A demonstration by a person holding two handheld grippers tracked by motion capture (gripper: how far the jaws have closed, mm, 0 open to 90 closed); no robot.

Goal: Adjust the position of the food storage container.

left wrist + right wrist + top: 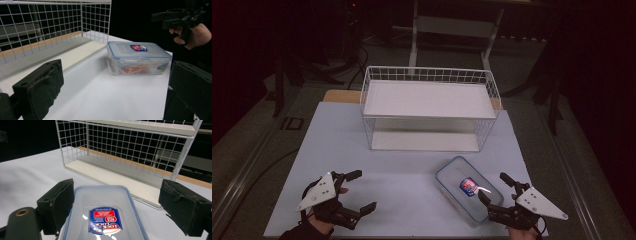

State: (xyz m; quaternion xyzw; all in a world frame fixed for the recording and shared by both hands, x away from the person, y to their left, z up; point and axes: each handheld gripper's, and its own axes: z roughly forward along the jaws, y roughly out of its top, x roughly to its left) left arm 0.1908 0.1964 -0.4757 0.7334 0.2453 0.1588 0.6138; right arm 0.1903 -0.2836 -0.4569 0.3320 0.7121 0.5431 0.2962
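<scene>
- Clear lidded food container (468,189) sits on the white table (402,185) at about 4 o'clock from table centre, near the front edge, lid on, red-and-blue sticker (468,186) on top; something orange shows inside through the wall in the left gripper view.
- Right gripper (498,192) hovers at the container's 4 o'clock corner, jaws spread wide. In the right gripper view they straddle the lid without touching it.
- Left gripper (357,192) is at 8 o'clock on the table, well apart from the container, jaws also spread, nothing held.
- White wire rack (429,107) with two shelves stands at 12 o'clock, well clear of the container.
- Likely step: right gripper closing on the container for a pickup, probably headed to the rack.
- To do it well: lower the jaws past the lid rim so the pads bear on the side walls, not on the lid alone.
- Centre across the short width and keep the jaws square to the walls. The plastic looks smooth, so it may slip.
- Squeeze firmly and evenly; a skewed grip could spin the box.
- Lift level, since the contents may shift.
- Keep the left gripper free to steady the far end if the box tilts.
</scene>
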